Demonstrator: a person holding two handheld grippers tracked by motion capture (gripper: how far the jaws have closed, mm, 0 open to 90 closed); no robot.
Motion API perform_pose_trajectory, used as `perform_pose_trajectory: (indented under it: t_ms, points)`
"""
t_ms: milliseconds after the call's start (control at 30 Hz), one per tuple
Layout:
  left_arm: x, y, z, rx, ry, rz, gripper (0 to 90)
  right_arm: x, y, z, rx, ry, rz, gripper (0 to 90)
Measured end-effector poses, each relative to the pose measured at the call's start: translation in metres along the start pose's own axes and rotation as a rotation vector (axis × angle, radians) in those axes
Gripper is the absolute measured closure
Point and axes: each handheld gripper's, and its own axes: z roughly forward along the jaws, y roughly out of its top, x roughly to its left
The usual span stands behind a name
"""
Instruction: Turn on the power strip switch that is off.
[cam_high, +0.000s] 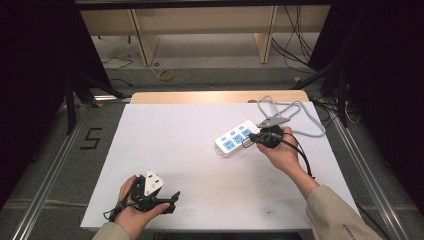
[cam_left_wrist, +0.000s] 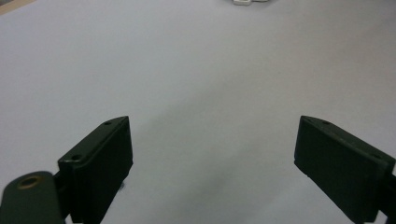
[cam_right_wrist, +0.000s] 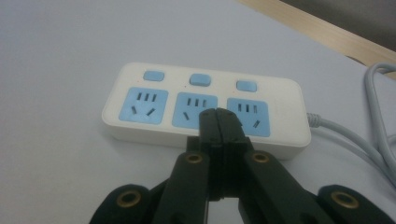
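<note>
Power strip (cam_right_wrist: 205, 109) lies right-centre on white mat (cam_high: 175, 150), long axis crosswise to right gripper (cam_right_wrist: 218, 113). Jaws pressed together, empty, tips poised over middle socket, apparently just short of button row. Left gripper (cam_left_wrist: 212, 154) spread wide, well apart.

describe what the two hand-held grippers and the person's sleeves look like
Both are black. The left hand-held gripper has flat rectangular pads and a white three-cornered plate. The right hand-held gripper has brass-coloured rivets, a grey plate and a black cable. Sleeves are beige.
</note>
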Motion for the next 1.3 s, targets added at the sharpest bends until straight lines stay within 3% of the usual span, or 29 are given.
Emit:
perform_pose_trajectory:
  t_ms: [1300]
  points:
    - [0.0,0.0,0.0,-0.004,0.001,0.003,11.3,-0.009,0.015,0.025,0.047,-0.004,0.036,90.0]
